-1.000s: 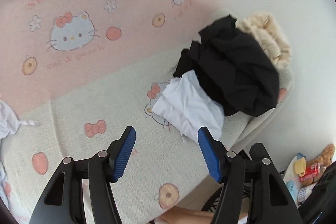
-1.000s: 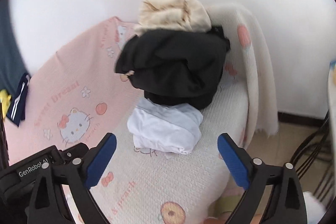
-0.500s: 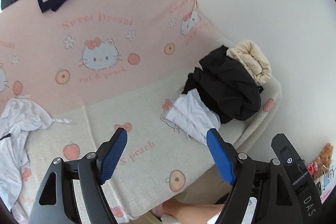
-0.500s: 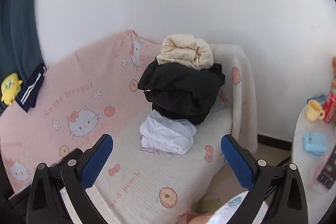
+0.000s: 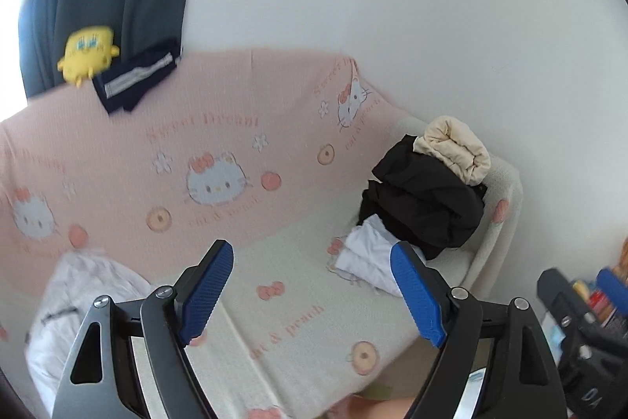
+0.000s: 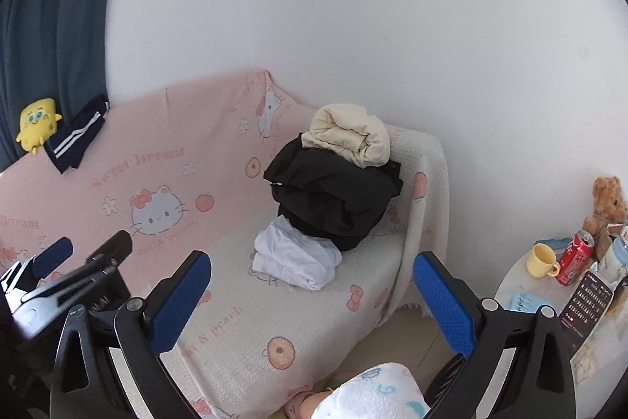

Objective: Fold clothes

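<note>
Both the left gripper [image 5: 312, 287] and right gripper [image 6: 312, 297] gape wide and empty, so reaching ahead for the white garment [image 6: 296, 260] risks toppling the black pile [image 6: 337, 201] leaning on it.

Left gripper [image 5: 312, 287]: jaws spread wide, nothing between the blue pads, held in the air; right gripper [image 6: 312, 299]: likewise spread wide and bare, held in the air just right of the left.

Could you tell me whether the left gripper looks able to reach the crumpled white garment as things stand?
Probably yes: the left gripper is open, holds nothing, and nothing lies between it and the white garment just beside it.
</note>
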A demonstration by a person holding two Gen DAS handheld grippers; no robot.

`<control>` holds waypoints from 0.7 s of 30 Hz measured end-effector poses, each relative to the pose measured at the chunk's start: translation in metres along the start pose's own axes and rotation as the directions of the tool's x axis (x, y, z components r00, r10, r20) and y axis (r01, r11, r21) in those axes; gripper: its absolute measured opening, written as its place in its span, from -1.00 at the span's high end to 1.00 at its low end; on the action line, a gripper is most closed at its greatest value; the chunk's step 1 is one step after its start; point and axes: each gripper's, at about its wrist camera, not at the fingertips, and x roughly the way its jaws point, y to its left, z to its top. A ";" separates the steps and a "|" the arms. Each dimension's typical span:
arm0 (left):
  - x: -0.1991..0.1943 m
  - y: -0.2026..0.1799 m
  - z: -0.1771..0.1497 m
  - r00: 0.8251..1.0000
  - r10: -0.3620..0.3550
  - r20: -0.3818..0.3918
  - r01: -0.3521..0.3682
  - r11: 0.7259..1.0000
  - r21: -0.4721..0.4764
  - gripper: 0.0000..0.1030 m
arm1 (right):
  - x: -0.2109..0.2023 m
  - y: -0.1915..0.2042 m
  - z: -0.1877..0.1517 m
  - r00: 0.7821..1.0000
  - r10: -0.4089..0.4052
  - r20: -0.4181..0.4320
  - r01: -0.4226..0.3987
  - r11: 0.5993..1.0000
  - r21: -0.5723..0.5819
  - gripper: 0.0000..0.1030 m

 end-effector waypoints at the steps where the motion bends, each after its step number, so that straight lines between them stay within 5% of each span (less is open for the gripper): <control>1: -0.002 -0.002 -0.001 1.000 0.003 0.002 -0.003 1.000 0.024 -0.59 | -0.002 -0.001 0.000 1.000 0.002 -0.008 -0.002 1.000 0.002 -0.99; 13: -0.017 0.000 -0.008 0.996 -0.088 -0.033 0.089 0.995 0.036 -0.59 | 0.006 -0.008 -0.006 0.994 -0.017 -0.109 0.018 1.000 0.010 -0.99; 21: 0.000 -0.013 -0.019 0.981 -0.143 -0.131 0.151 0.987 0.057 -0.59 | 0.011 -0.015 -0.009 0.987 -0.036 -0.156 0.038 0.999 0.013 -0.99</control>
